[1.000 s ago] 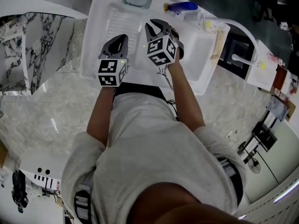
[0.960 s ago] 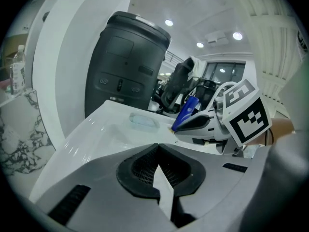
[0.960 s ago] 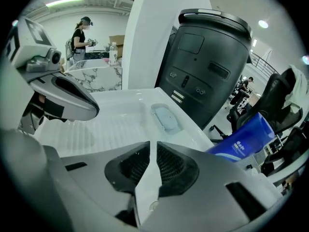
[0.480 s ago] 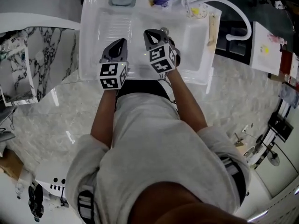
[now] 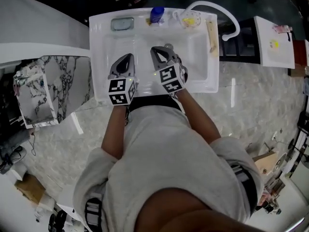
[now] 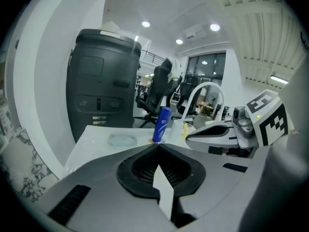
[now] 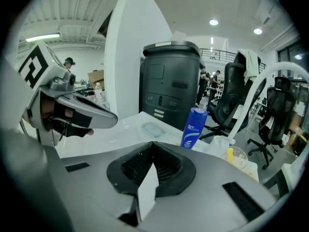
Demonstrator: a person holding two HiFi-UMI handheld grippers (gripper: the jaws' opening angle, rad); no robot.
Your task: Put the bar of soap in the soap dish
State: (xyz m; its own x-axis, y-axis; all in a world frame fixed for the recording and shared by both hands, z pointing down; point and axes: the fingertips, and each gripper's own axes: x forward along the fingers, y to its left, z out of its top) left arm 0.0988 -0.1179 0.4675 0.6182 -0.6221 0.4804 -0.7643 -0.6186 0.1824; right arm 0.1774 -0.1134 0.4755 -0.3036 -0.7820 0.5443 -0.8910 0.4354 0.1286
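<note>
With the fingers of left gripper [image 5: 127, 58] and right gripper [image 5: 156, 50] closed and empty, reaching toward the soap dish [image 5: 122, 23] could topple the nearby bottle [image 5: 156, 14].

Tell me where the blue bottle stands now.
Head view: the blue bottle stands on the back ledge of the sink, between the soap dish at left and a clear cup.

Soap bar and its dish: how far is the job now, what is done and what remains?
Done, it seems: a pale blue soap bar lies in the soap dish at the back left corner of the sink unit.
In hand: nothing. The left gripper and the right gripper are both shut and empty.
Left: apparently nothing. Whether the bar sits flat is too small to tell.
</note>
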